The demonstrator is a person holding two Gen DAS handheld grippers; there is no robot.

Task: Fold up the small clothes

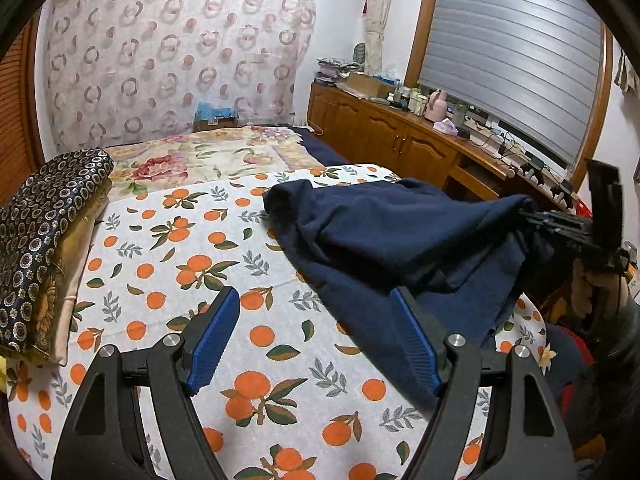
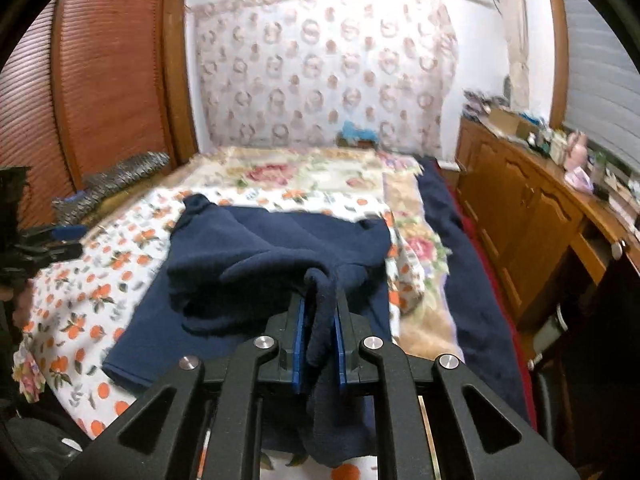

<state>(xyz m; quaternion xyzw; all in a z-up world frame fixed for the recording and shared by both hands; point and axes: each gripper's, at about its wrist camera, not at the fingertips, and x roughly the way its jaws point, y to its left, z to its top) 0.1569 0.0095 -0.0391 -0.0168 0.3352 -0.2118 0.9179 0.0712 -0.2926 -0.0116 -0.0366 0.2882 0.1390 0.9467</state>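
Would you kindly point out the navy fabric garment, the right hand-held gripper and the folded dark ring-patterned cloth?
Navy fabric garment (image 1: 380, 232): left wrist view, on its bunched middle.
Right hand-held gripper (image 2: 320, 344): right wrist view, midway between its fingertips, shut on the garment.
Folded dark ring-patterned cloth (image 1: 44, 224): left wrist view, on its top face.

garment on bedsheet | folded stack left | cabinet right
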